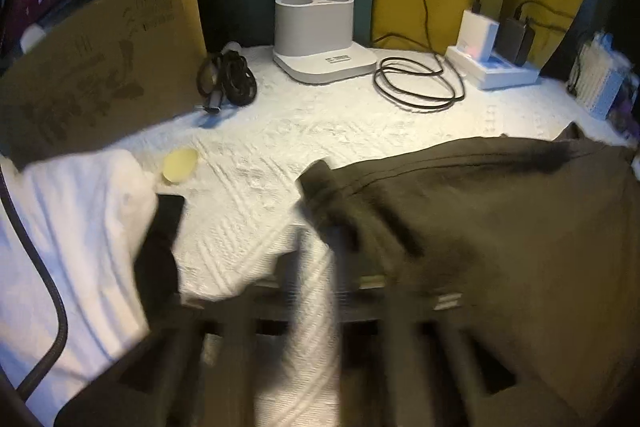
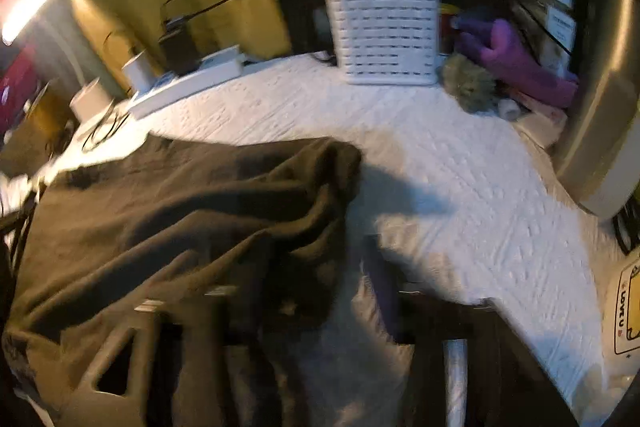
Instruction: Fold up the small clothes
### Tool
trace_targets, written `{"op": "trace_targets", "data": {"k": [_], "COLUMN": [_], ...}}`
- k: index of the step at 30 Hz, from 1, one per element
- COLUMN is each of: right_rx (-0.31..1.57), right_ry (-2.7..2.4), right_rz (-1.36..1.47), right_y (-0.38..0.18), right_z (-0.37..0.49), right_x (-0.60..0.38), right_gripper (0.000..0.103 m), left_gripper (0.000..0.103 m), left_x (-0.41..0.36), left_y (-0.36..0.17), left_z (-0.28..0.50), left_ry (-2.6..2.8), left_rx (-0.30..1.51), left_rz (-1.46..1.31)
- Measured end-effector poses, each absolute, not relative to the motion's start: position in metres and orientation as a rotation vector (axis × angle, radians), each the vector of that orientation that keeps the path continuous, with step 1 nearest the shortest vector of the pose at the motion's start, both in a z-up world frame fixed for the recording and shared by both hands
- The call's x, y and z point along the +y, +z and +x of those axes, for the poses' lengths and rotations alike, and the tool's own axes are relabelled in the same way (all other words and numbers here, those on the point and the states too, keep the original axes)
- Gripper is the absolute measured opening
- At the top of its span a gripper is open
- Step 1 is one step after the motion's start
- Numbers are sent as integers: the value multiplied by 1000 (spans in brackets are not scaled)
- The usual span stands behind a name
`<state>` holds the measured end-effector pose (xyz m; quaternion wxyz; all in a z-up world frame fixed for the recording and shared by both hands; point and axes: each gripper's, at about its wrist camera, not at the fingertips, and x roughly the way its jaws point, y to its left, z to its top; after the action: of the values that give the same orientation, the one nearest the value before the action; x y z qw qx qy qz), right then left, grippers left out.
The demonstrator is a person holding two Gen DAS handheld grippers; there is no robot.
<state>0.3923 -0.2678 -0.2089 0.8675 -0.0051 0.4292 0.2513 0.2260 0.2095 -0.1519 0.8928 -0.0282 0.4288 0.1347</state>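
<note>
**Both tools clamped on the olive garment**

Left wrist view: my left tool [image 1: 320, 251] is pressed together, pinching the olive garment [image 1: 480, 219] at its near-left corner. Beyond the garment's far edge I see bare white quilted table [image 1: 280, 131] up to the lamp base [image 1: 320, 43] and coiled cable [image 1: 416, 83].

Right wrist view: my right tool [image 2: 352, 267] pinches the garment's [image 2: 160, 211] bunched right edge. Open quilt runs from there to the white basket [image 2: 384, 27].

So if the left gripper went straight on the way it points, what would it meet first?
Probably the dark garment's near corner, which already lies at the left gripper; past that, the white cover. Blur leaves depth uncertain.
</note>
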Motion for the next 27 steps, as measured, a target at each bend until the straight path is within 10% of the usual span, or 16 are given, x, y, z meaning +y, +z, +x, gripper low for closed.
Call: {"op": "trace_targets", "data": {"k": [19,21,24,25,27], "right_rx": [881,870,843,834,809], "right_ry": [360,348,305,298,292], "right_rz": [-70,-74,-87,-75,-58], "right_y": [-206,-201,-193,-190,-183], "right_z": [359,356,348,345,335], "right_x": [-295,-297,-304,-309,-317], "right_gripper": [5,12,37,60,68], "left_gripper": [1,9,49,50,50], "left_x": [223,220,214,211,203], "left_y": [-137,-132,-128,-127,-125], "left_z": [189,178,163,156,145], "left_ry": [332,326,312,305,288], "left_rx": [892,885,866,856,853], "left_rz": [-114,-132,-171,-183,-188]}}
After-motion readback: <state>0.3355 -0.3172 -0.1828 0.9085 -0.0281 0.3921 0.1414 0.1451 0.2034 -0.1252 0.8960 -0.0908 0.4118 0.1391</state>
